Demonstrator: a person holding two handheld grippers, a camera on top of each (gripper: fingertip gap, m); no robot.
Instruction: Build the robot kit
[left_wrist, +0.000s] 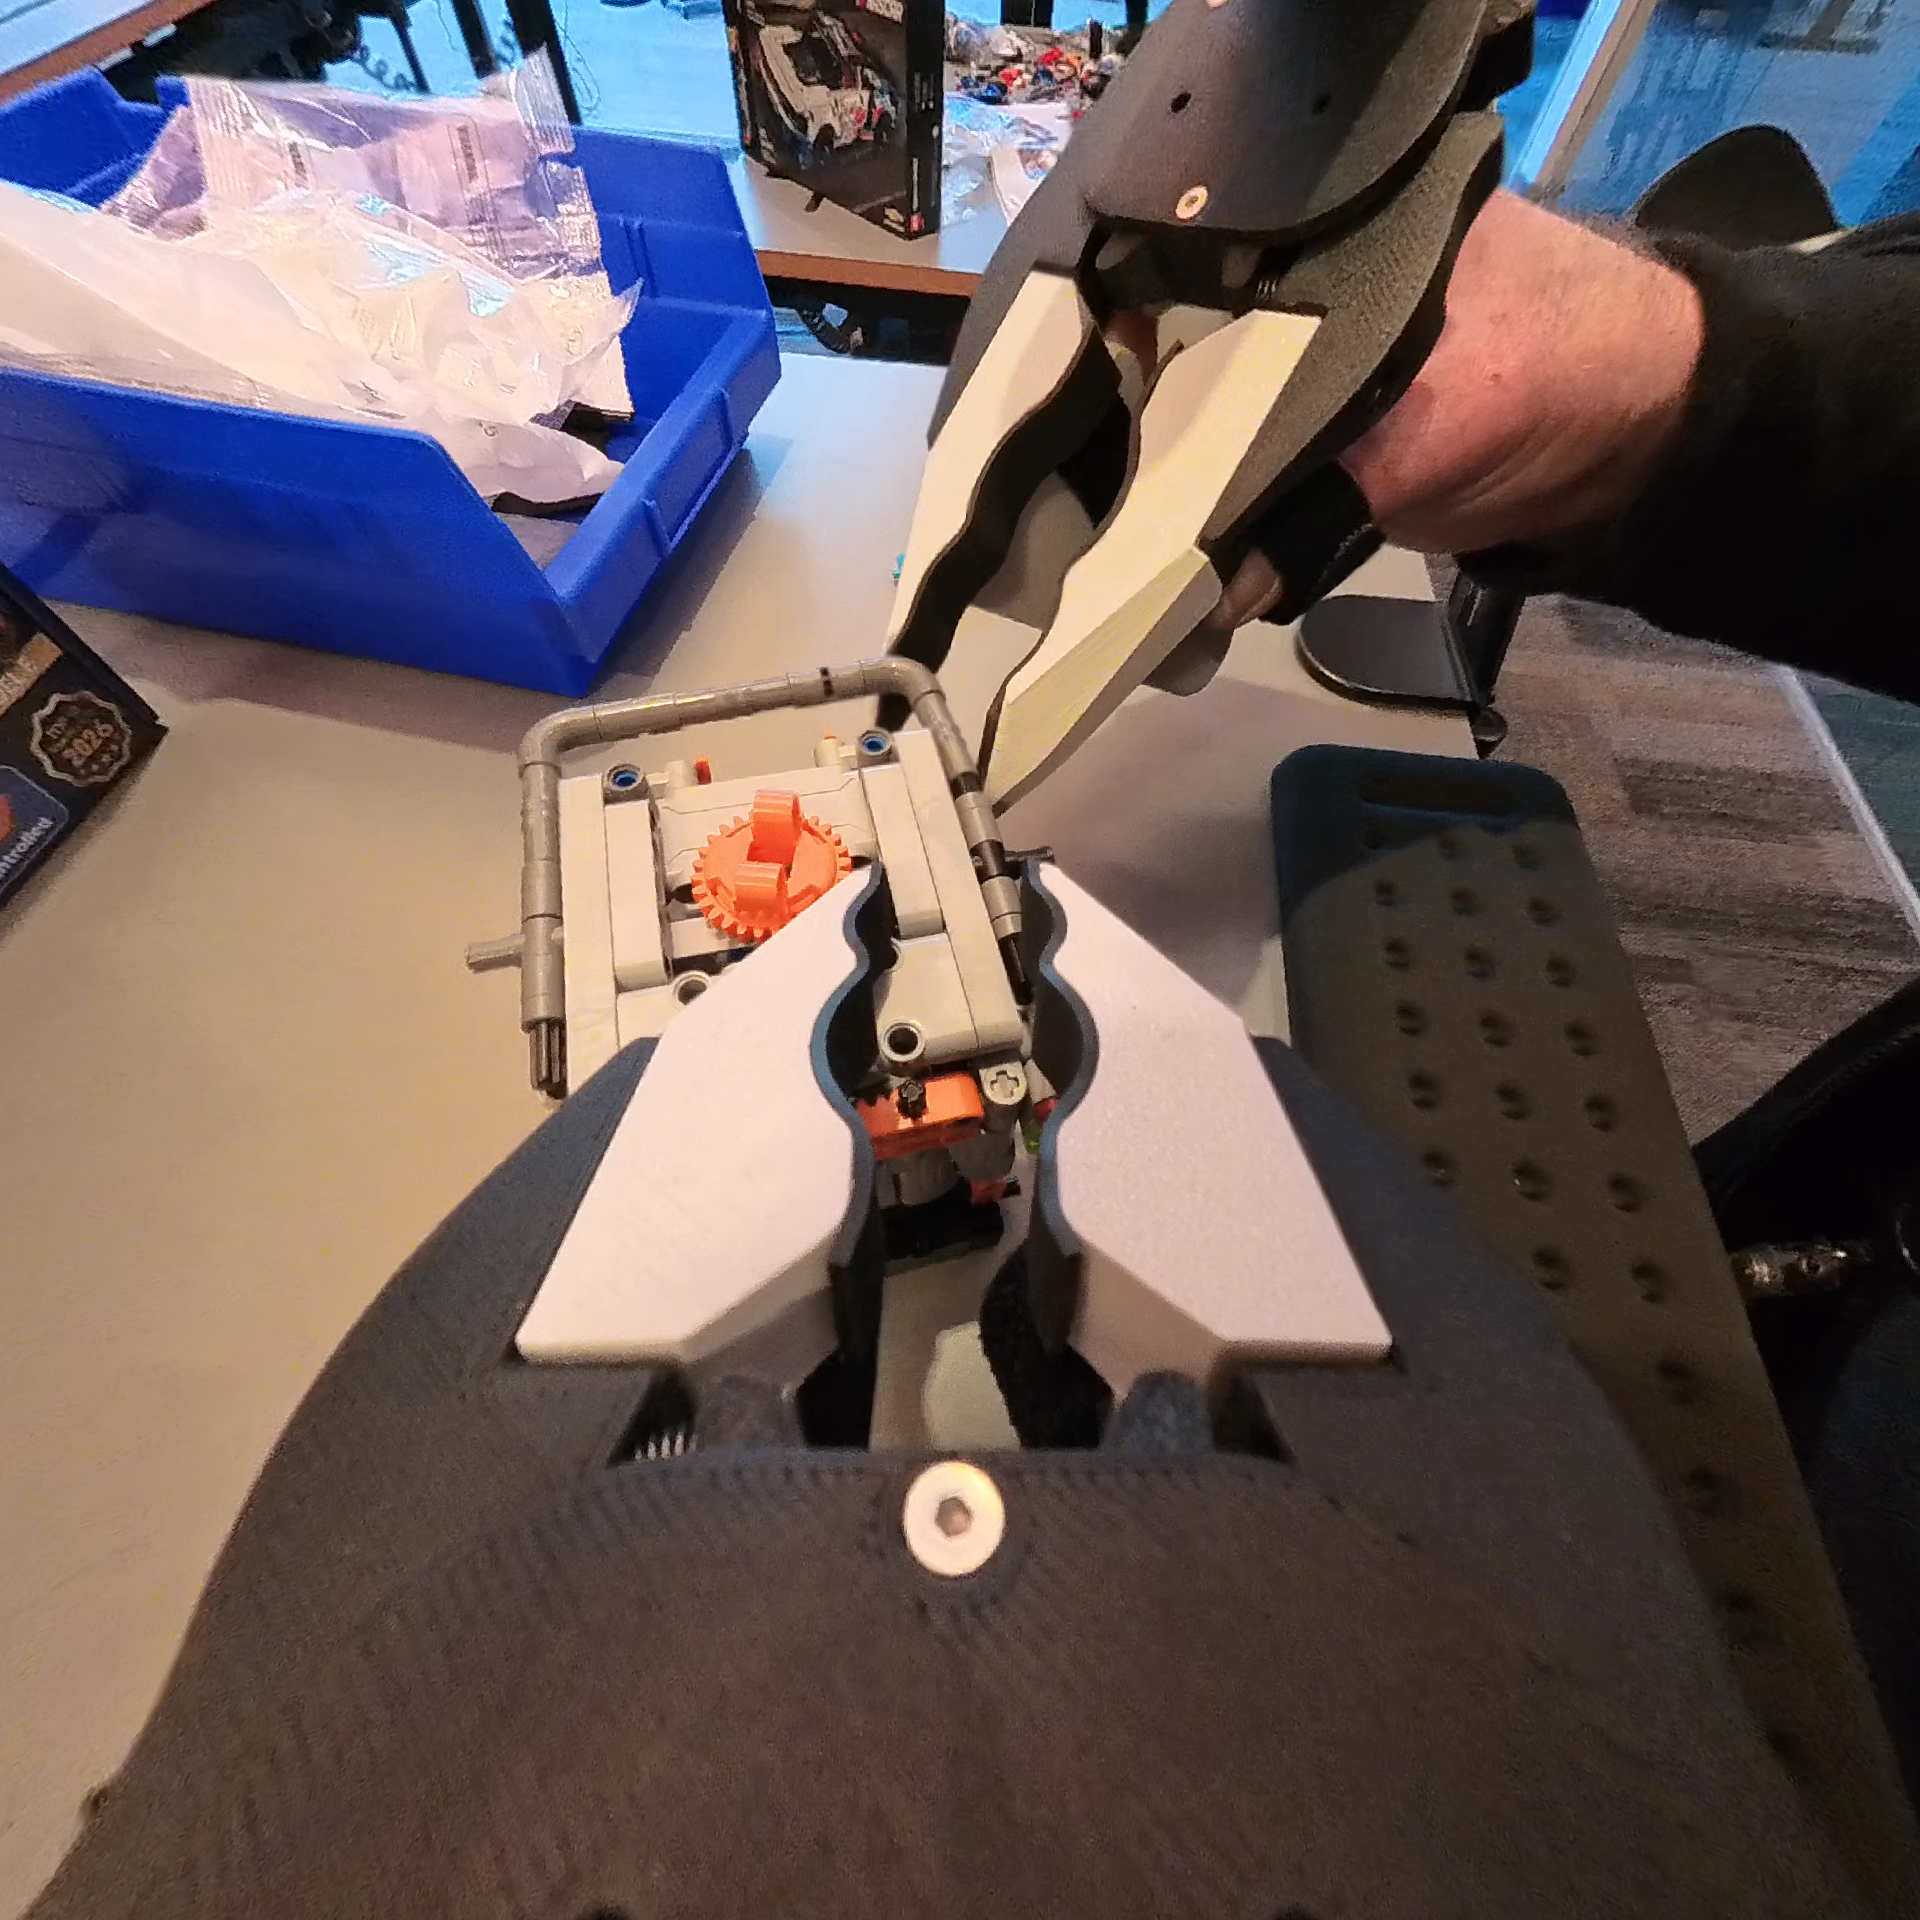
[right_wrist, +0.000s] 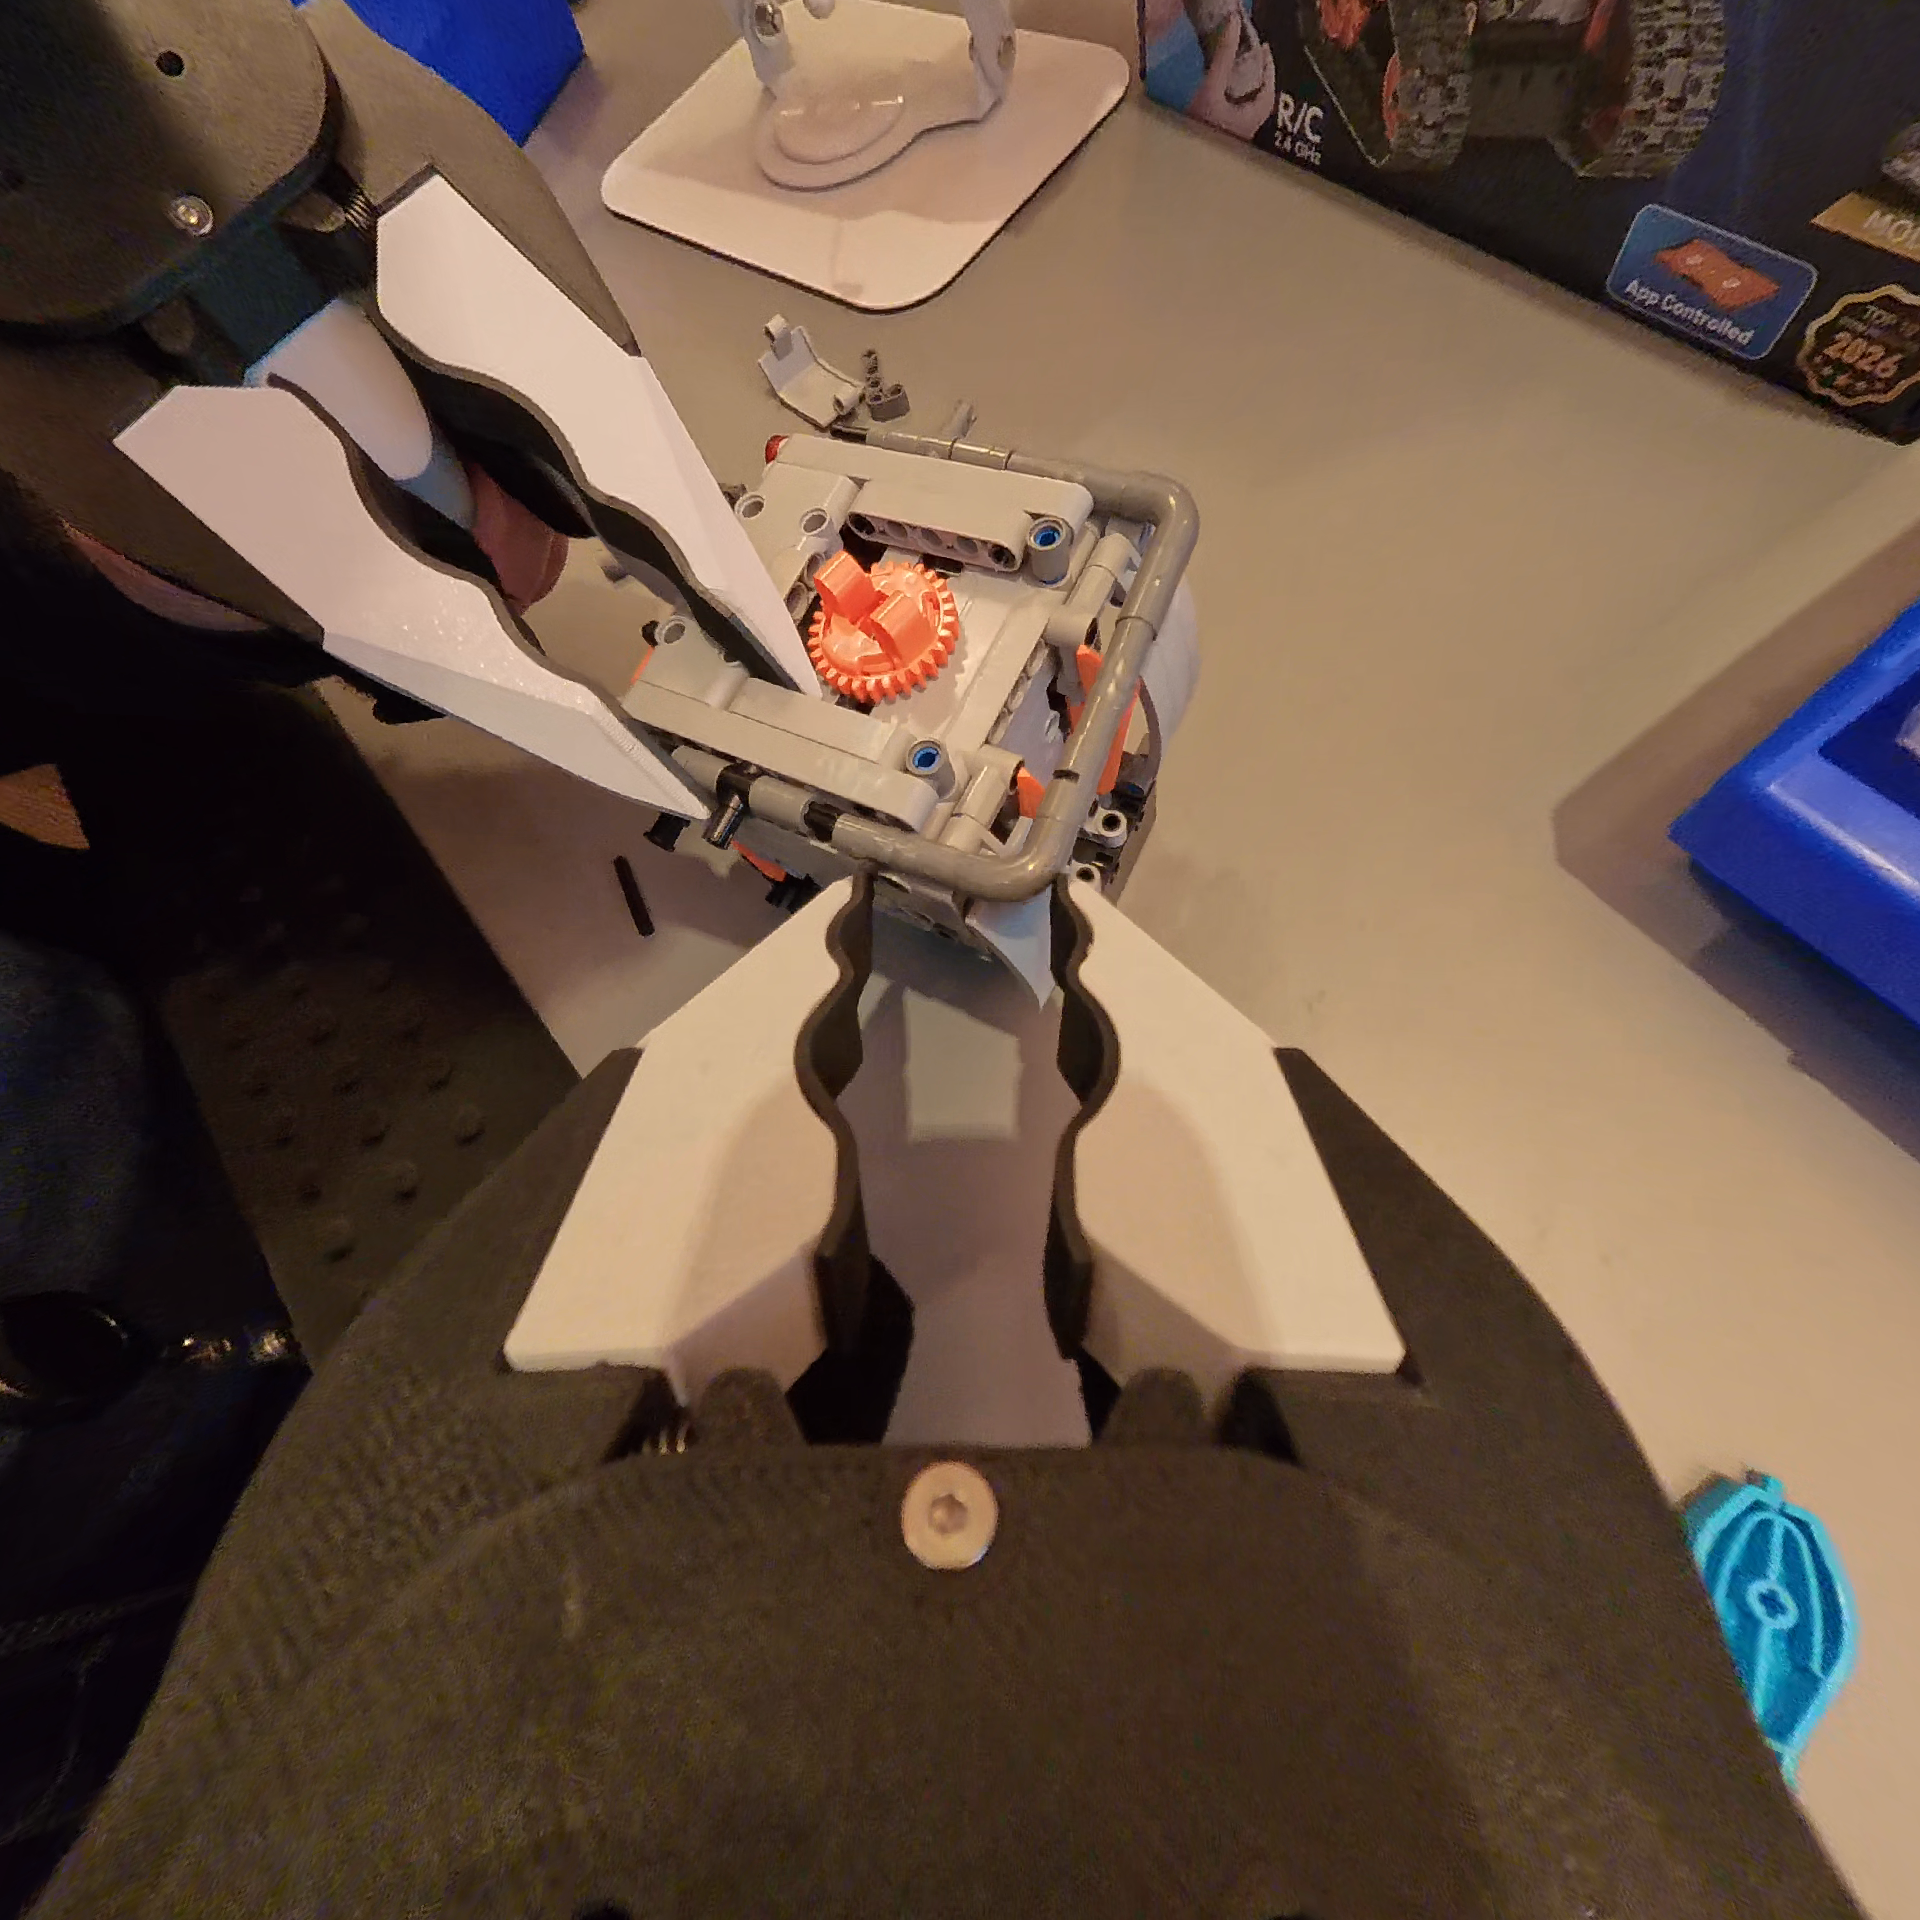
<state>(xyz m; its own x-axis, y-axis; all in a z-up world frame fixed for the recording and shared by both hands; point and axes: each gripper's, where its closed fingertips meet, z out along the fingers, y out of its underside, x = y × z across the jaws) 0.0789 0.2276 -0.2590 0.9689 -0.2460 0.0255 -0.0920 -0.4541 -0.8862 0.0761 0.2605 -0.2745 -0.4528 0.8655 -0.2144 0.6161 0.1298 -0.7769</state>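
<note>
A grey brick-built model with an orange gear on top stands on the grey table. A grey tube frame runs around its top. My left gripper is shut on the model's near right side. My right gripper, held by a hand, comes in from the upper right with its tips either side of the frame's far right corner. In the right wrist view my right gripper closes on that frame corner. The left gripper grips the model beside the gear.
A blue bin of clear plastic bags stands at the left. A black perforated pad lies at the right. Printed boxes, a white stand base, loose grey parts, a black pin and a cyan part lie around. My right fingertips sit around 4 cm from my left ones. The black pin is about 12 cm from my left fingertips.
</note>
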